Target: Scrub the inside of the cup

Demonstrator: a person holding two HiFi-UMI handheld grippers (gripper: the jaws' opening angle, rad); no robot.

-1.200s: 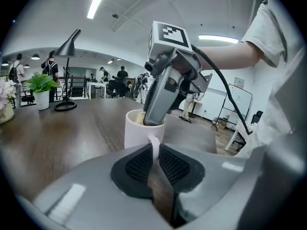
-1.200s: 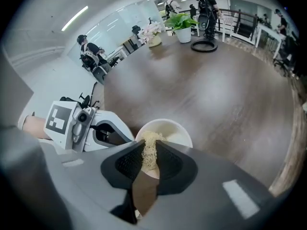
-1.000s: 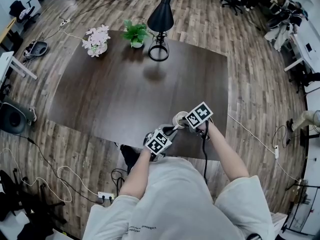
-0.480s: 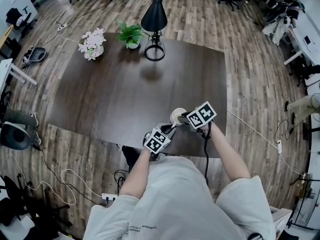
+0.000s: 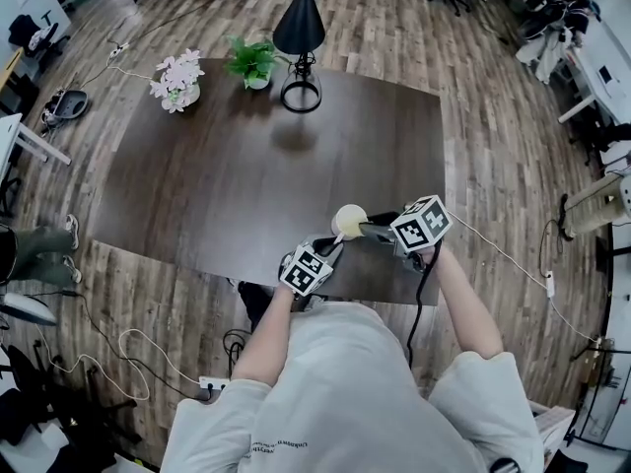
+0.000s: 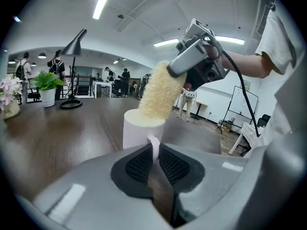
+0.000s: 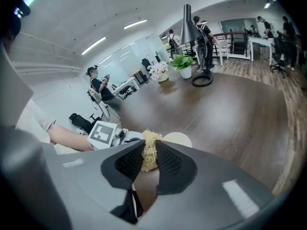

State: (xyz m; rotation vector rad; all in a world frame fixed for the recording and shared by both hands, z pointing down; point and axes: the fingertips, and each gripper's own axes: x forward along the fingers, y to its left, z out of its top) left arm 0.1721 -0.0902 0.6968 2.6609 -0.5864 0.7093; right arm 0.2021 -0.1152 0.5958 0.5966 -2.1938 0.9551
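While the left gripper (image 6: 153,153) has its fingers pinched on the handle of the white cup (image 6: 140,133), the right gripper (image 7: 149,156) clamps a yellow fibrous scrubber (image 6: 159,97), whose lower end dips into the cup's mouth. The cup is at the dark desk's (image 5: 246,185) front edge. Print on the person's shirt (image 5: 335,392) is too small to read.

Near table (image 5: 246,185) edge: cup (image 6: 137,134), scrubber (image 6: 160,97) inside
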